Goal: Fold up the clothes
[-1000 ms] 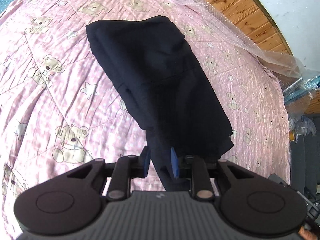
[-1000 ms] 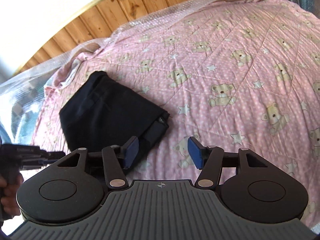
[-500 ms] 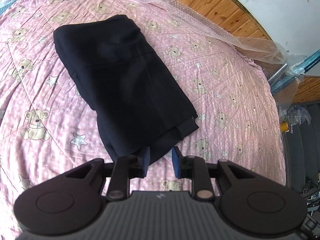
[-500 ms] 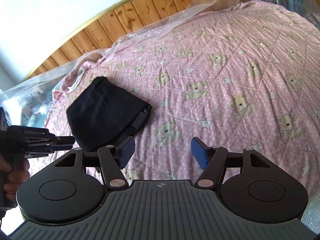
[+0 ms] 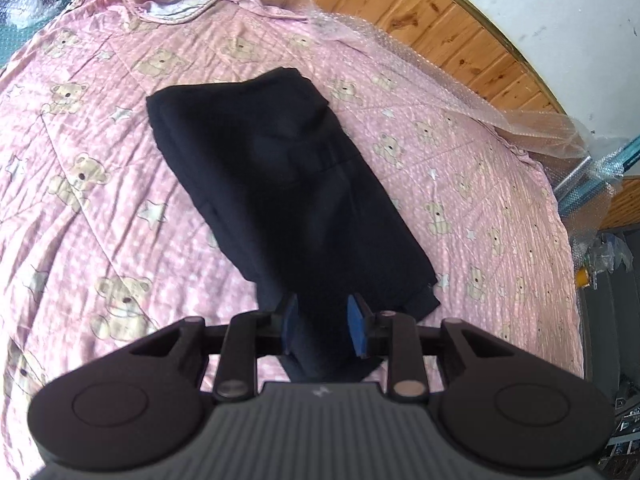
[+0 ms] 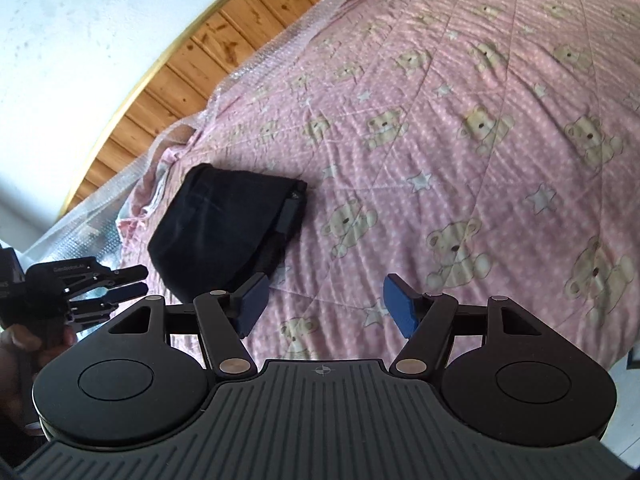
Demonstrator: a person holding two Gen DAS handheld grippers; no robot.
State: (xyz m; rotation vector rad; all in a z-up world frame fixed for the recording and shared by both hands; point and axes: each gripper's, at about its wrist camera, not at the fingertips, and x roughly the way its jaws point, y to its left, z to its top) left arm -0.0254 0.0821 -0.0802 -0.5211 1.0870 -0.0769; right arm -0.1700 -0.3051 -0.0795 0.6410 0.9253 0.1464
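Left wrist | black garment (image 5: 280,184) folded | left hand-held gripper (image 5: 322,330) opening, cloth between

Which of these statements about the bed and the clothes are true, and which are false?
1. A black garment lies folded on the pink quilt. True.
2. The quilt is printed with flowers. False: it shows teddy bears.
3. The right tongs are open, with nothing between them. True.
4. The panelling behind the bed is painted blue. False: the wood panelling is brown.
5. Two garments lie on the quilt. False: only one is in view.
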